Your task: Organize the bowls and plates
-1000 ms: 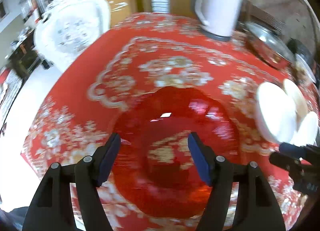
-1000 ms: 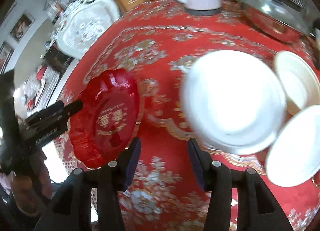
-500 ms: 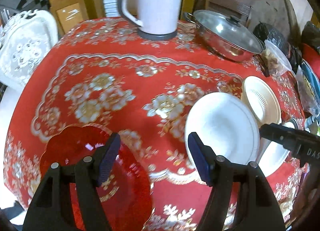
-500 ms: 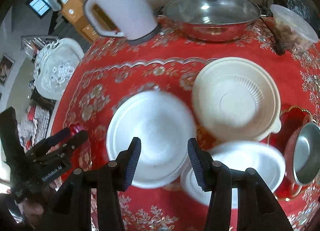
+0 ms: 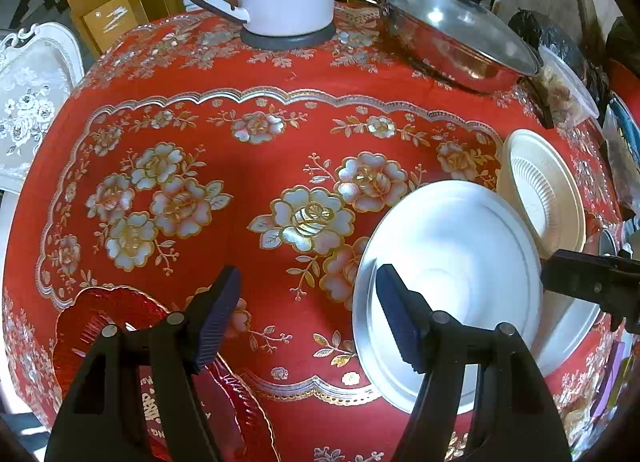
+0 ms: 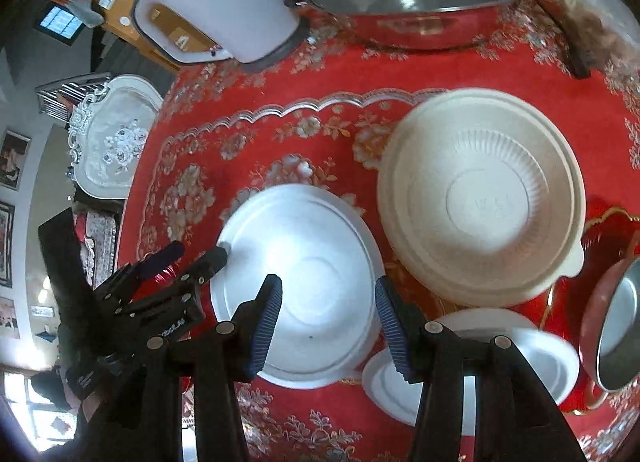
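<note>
Both grippers have swung off the red scalloped plate [image 5: 100,326], now sitting at the near-left table edge, toward the dishes lying on the red floral tablecloth [image 5: 240,165]. The cream ribbed bowl [image 6: 480,197] is resting beside the white plate [image 6: 304,286], a smaller white plate [image 6: 472,366] possibly tucking under its rim. Left gripper [image 5: 308,314] and right gripper [image 6: 326,322] are hovering spread, gripping nothing.

white plates [image 6: 304,282], cream bowl [image 6: 480,197], upright
</note>
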`<state>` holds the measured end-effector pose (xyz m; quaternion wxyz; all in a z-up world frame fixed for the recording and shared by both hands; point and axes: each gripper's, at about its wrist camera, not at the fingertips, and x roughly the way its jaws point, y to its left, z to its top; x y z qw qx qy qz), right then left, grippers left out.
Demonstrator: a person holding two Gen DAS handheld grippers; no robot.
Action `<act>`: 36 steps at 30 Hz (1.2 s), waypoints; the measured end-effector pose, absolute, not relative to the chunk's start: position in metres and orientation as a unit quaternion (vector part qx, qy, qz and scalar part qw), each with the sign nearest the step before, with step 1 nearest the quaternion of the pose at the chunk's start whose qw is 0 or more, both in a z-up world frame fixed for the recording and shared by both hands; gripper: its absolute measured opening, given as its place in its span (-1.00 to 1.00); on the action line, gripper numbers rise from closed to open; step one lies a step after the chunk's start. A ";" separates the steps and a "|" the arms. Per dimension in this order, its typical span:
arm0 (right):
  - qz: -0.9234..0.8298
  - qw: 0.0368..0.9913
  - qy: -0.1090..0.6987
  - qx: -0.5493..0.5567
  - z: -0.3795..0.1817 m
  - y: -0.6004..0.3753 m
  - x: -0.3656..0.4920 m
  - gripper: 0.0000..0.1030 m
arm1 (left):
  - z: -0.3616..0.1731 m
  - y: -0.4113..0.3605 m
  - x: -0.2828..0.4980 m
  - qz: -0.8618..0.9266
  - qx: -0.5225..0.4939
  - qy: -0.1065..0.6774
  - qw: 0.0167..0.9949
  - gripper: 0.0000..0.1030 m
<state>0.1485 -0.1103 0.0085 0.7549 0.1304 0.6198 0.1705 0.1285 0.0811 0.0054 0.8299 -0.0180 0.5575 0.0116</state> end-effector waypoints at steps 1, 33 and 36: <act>0.166 0.753 0.624 0.128 0.008 -0.111 0.149 -0.02 | 0.004 0.081 0.129 0.010 -0.018 0.558 0.829 0.35; 0.182 0.743 0.620 0.172 0.007 -0.107 0.138 -0.88 | 0.009 0.073 0.124 -0.021 -0.039 0.588 0.808 -0.59; 0.194 0.747 0.615 0.163 0.018 -0.096 0.131 -0.88 | 0.019 0.084 0.113 -0.013 -0.049 0.582 0.811 -0.59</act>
